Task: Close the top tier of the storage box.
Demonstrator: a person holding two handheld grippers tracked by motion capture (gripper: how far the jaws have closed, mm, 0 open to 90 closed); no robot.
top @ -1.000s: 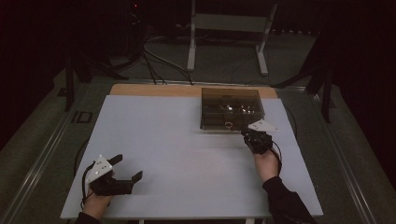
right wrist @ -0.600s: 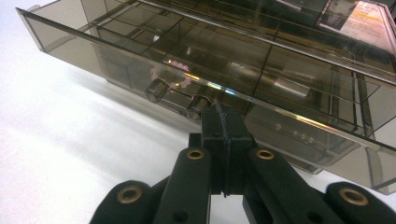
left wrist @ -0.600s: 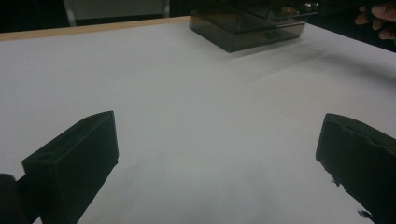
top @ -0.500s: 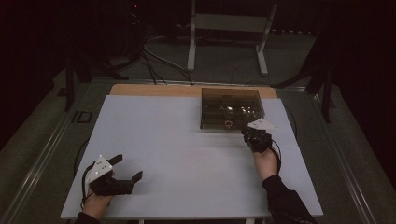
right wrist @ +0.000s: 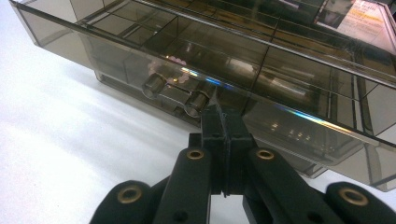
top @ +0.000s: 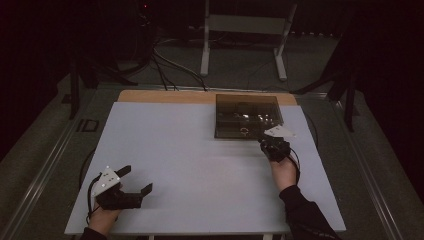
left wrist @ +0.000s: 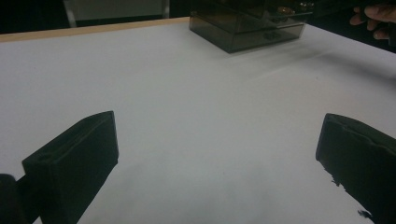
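The left tongs [top: 131, 184] rest released on the near left of the white surface [top: 190, 165], jaws spread wide with nothing between them, well apart from the work. Farther off, at the right, the right tongs [right wrist: 223, 122] are clenched, jaws pressed together on nothing, their tip just at the front wall of the smoky clear box [right wrist: 261, 70], beside its small metal latch [right wrist: 177, 95]. The box sits at the far right of the surface, divided into compartments. The step looks like working that latch: best to keep the jaws clenched, come in level at the clasp, and push gently so the light box does not slide; the idle hand could steady it. A printed label [right wrist: 369, 14] lies at the far corner, its writing too blurred to read.
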